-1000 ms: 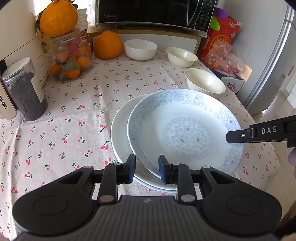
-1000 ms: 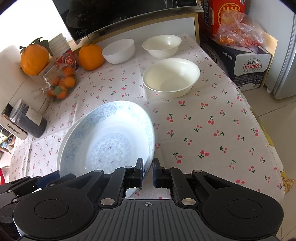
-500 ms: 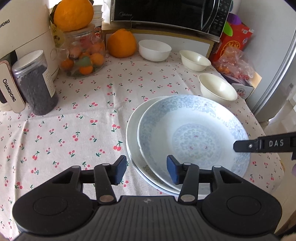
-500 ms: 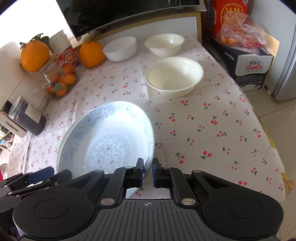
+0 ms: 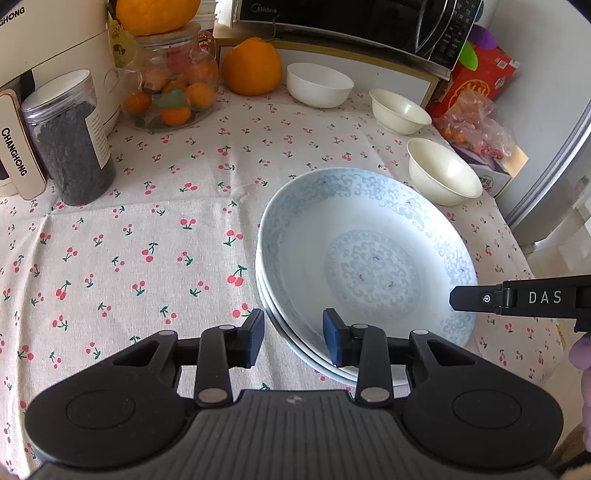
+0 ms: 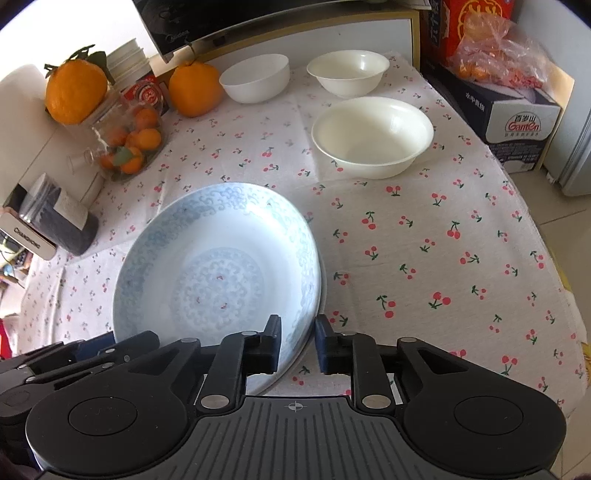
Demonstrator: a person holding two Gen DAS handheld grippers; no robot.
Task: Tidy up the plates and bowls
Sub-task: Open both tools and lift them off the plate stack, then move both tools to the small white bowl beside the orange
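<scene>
- On the worktop (image 5: 166,229), near its front edge, two plates (image 5: 365,258) sit stacked, the blue-patterned one on top.
- Left gripper (image 5: 293,338): jaws closing, straddling the stack's near rim, pads not touching it.
- Right gripper (image 6: 297,343): jaws opening, the stack's right rim between them, pads clear.
- Three bowls (image 6: 373,136) stand apart behind the plates.

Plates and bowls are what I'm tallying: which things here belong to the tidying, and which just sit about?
Job:
- blue-patterned plate on a stack
- white bowl
- two cream bowls

Lying about:
- oranges
- fruit jar
- dark jar
- microwave
</scene>
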